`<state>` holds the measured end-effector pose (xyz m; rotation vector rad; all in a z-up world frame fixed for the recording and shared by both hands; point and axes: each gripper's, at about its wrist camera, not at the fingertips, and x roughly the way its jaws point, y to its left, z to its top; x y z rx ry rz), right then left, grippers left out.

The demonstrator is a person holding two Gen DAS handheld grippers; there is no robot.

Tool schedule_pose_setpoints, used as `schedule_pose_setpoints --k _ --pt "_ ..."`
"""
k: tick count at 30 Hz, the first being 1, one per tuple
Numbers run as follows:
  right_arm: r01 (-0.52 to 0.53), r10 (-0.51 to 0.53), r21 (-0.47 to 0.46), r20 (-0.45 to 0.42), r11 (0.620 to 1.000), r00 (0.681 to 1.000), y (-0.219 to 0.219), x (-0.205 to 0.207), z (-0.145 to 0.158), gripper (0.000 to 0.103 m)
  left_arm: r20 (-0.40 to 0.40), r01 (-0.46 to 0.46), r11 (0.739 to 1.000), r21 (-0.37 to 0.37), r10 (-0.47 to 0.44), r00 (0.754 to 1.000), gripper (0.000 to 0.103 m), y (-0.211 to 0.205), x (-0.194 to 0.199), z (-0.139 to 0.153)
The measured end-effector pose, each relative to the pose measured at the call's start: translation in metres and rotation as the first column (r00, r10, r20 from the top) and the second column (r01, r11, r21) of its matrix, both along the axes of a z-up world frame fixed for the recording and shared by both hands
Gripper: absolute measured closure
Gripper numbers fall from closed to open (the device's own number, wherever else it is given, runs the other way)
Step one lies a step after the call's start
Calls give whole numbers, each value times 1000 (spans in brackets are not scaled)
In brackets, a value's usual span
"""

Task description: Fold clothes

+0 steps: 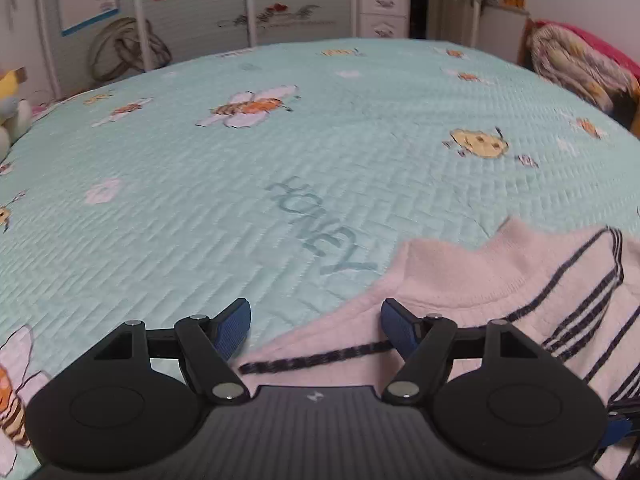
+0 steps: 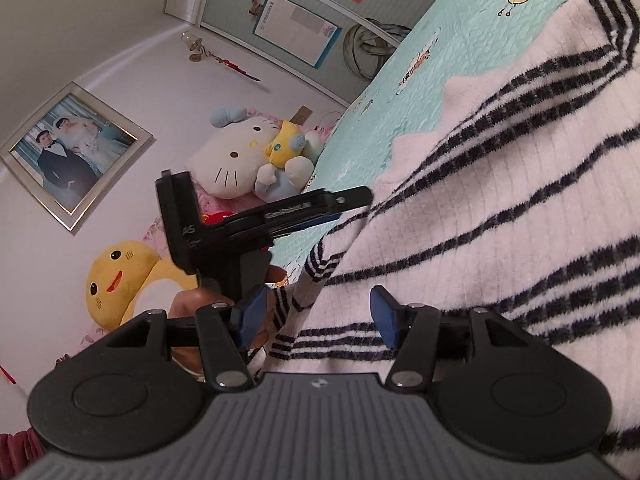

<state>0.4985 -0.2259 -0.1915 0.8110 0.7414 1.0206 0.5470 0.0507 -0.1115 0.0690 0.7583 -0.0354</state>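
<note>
A pale pink sweater [image 1: 472, 280] with dark stripes lies on the mint bee-print bedspread [image 1: 240, 184], in the lower right of the left wrist view. My left gripper [image 1: 316, 330] is open just over the sweater's left edge, and its pads touch nothing. In the right wrist view the same sweater [image 2: 500, 208] fills the right half. My right gripper [image 2: 318, 316] stands open over a striped cuff or hem, with fabric between its fingers but not pinched. The left gripper [image 2: 348, 202] shows side-on beyond it, held by a hand [image 2: 192, 304].
Plush toys [image 2: 240, 156] and a yellow one [image 2: 116, 280] sit at the head of the bed under a framed photo [image 2: 72, 156]. A stack of folded quilts [image 1: 576, 64] lies at the bed's far right. Wardrobe doors [image 1: 192, 24] and a drawer unit [image 1: 384, 8] stand beyond.
</note>
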Motion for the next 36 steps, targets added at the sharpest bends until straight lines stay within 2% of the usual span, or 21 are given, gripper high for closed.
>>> schedule_pose_setpoints --k 4,6,9,11,14,15,16,17,18,19,21,24,25,27,32,33,36 --pt "-1 1 2 -1 1000 1000 3 0 -2 45 -44 52 998 23 -51 998 28 -8 10 -7" --pt "-2 2 5 -3 1000 1000 2 0 -2 45 -63 64 998 -9 -65 996 28 -5 13 -9" --pt "-3 3 9 -5 1000 1000 3 1 -2 45 -70 41 992 -118 -50 996 30 10 9 -6" --pt "-2 3 9 -6 1000 1000 3 1 -2 45 -81 51 986 -156 -64 995 31 13 6 -6" --pt "-2 2 11 -8 1000 1000 4 1 -3 45 -102 96 991 -89 -105 989 32 3 -1 -12" --pt "-2 2 12 -8 1000 1000 4 1 -3 45 -98 107 992 -72 -113 989 40 -1 -3 -11" --pt "-2 2 13 -9 1000 1000 3 1 -3 45 -94 115 990 -83 -123 988 57 -3 -5 -10" --pt "-2 2 13 -9 1000 1000 3 1 -3 45 -88 127 987 -96 -135 987 69 -6 -8 -8" --pt "-2 2 13 -9 1000 1000 3 1 -3 45 -79 136 987 -86 -142 987 88 -12 -12 -7" --pt "-1 1 13 -9 1000 1000 3 1 -3 45 -68 144 987 -72 -149 987 89 -17 -17 -6" --pt "0 0 15 -10 1000 1000 3 1 -3 45 -23 126 991 50 -125 992 92 -33 -28 -4" --pt "5 -5 13 -9 1000 1000 3 1 -2 45 76 20 977 212 -37 996 92 -39 -25 2" --pt "6 -6 12 -8 1000 1000 3 1 -2 45 100 -26 973 230 3 995 91 -34 -19 3" --pt "6 -6 11 -8 1000 1000 3 1 -2 45 93 -88 967 238 67 993 91 -23 -5 -3" --pt "3 -3 8 -7 1000 1000 4 3 -2 45 97 -73 926 371 40 994 92 -41 -3 -34" --pt "2 -2 7 -7 1000 1000 4 3 -2 45 99 -72 939 335 41 994 92 -37 -4 -30" --pt "2 -2 8 -8 1000 1000 4 3 -2 45 107 -83 969 234 59 993 71 -21 -8 -16"
